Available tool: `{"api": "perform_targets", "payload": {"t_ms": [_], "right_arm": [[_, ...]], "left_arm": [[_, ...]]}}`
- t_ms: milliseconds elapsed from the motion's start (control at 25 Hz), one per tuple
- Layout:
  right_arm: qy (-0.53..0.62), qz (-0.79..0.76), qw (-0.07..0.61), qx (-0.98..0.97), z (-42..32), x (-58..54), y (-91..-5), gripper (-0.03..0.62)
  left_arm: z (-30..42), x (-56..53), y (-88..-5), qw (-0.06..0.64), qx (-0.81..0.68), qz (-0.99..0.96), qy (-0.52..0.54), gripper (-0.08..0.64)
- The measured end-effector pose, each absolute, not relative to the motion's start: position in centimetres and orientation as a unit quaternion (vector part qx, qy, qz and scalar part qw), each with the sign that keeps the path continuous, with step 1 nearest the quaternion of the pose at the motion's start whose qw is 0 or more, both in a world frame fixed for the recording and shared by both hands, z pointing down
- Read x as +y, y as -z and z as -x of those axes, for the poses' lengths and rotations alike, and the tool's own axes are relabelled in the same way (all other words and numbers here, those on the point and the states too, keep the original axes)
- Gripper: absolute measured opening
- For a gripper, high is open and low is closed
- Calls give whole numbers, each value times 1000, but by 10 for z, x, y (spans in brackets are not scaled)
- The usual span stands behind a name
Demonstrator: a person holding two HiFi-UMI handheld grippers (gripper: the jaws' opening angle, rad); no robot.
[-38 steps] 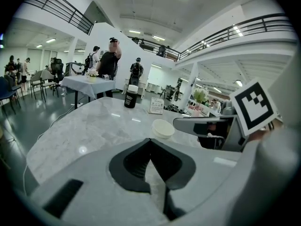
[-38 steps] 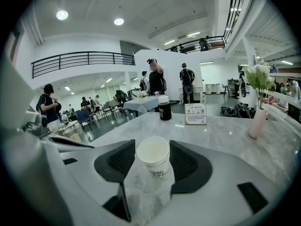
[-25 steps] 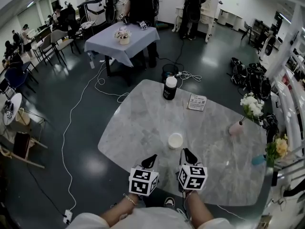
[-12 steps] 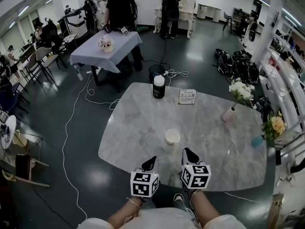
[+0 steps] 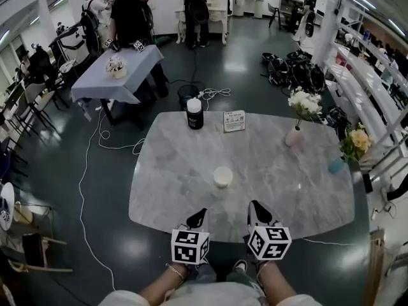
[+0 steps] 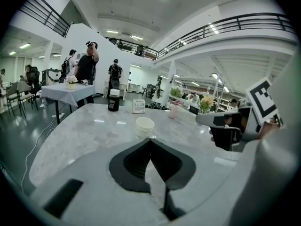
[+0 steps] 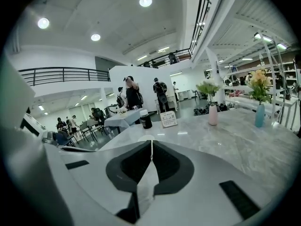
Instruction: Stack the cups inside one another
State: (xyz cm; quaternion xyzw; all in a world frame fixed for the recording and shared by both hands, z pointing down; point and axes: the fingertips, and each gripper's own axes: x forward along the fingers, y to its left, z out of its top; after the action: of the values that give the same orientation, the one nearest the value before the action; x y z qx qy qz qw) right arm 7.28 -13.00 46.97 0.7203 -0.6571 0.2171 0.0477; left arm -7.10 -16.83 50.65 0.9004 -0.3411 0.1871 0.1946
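Marble desk (image 5: 166,171) filled the middle of the hall, mostly bare. The white cup (image 5: 222,176) stood alone near its centre with open room all round, and I judged it already nested. Jar (image 5: 194,114), sign (image 5: 234,120) and vase (image 5: 294,136) sat well apart along the far edge. My left gripper (image 5: 198,218) and right gripper (image 5: 257,210) hung over the near edge, both closed and empty.

At the far edge of the marble table (image 5: 172,183) stand a dark white-lidded jar (image 5: 194,114) and, just beside it, a printed card (image 5: 234,120); near its right edge, a pink vase (image 5: 294,136) and a blue vase (image 5: 336,166). Beyond its far-left corner stands a cloth-covered table (image 5: 102,85).
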Motion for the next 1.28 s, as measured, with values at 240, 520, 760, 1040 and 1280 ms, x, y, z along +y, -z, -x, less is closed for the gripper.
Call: {"api": "perform_targets", "payload": {"t_ms": [240,520,760,1040,1280], "right_arm": [[-204,-710,53,-672,-73,-122,-458,15],[-194,-692,65,-693,-82,-105,-459,15],[-196,-686,48,-699,-84,-96,-457,15],[-198,-686,51,-698,-90,-84,-460,9],[-195,-691,58,-694,-101,-78,-460,8]], "left_arm": [[53,-152,-496,193,-346,-901,-174,-3],[41,-131,-492,186,-366,-896,-166,-3],[43,-118,-491,185,-380,-890,-171,-3],[38,-109,-495,191,-384,-886,-173,-3],[27,-106,-495,193,-381,-888,-172,-3]]}}
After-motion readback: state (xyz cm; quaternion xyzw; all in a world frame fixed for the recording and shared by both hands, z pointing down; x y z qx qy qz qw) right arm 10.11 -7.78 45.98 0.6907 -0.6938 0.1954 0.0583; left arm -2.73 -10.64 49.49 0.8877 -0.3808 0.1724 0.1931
